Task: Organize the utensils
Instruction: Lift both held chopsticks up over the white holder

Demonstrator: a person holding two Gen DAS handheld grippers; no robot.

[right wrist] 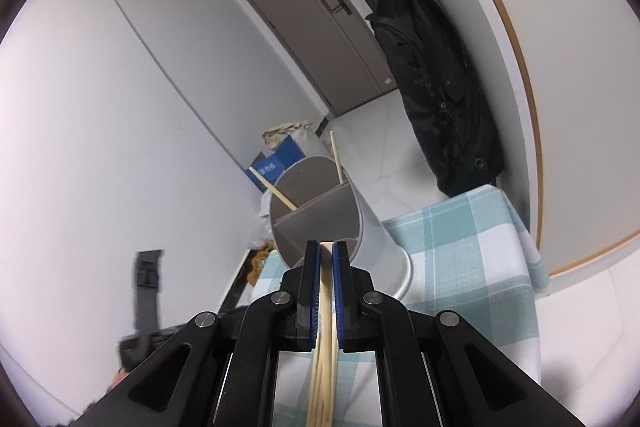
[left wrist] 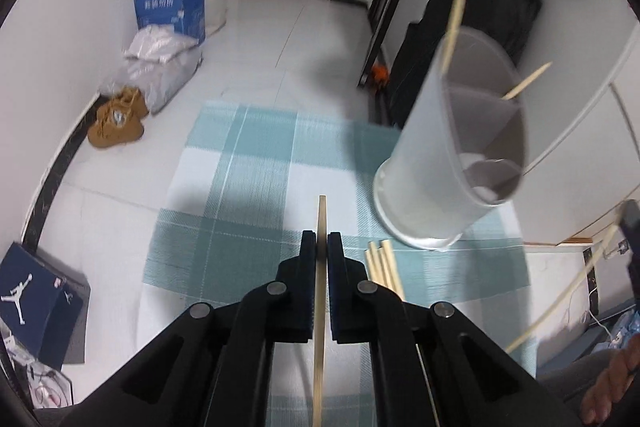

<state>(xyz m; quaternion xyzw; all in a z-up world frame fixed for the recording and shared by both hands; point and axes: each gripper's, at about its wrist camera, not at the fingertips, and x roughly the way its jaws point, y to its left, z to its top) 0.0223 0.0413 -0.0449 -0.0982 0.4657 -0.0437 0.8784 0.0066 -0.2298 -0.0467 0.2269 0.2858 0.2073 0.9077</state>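
A tall grey divided utensil holder [left wrist: 452, 147] stands on the teal checked cloth [left wrist: 240, 187], with two wooden chopsticks [left wrist: 452, 27] leaning in it. My left gripper [left wrist: 321, 237] is shut on a single chopstick [left wrist: 320, 307], left of the holder and above the cloth. Several loose chopsticks [left wrist: 384, 267] lie on the cloth by the holder's base. In the right wrist view my right gripper [right wrist: 327, 247] is shut on a bundle of chopsticks [right wrist: 324, 347], its tips just in front of the holder's [right wrist: 320, 211] rim.
The cloth [right wrist: 460, 247] covers a small table with edges on all sides. On the floor are brown shoes [left wrist: 116, 119], bags [left wrist: 168, 59] and a blue box [left wrist: 36, 287]. A black coat [right wrist: 436, 87] hangs at the wall behind the table.
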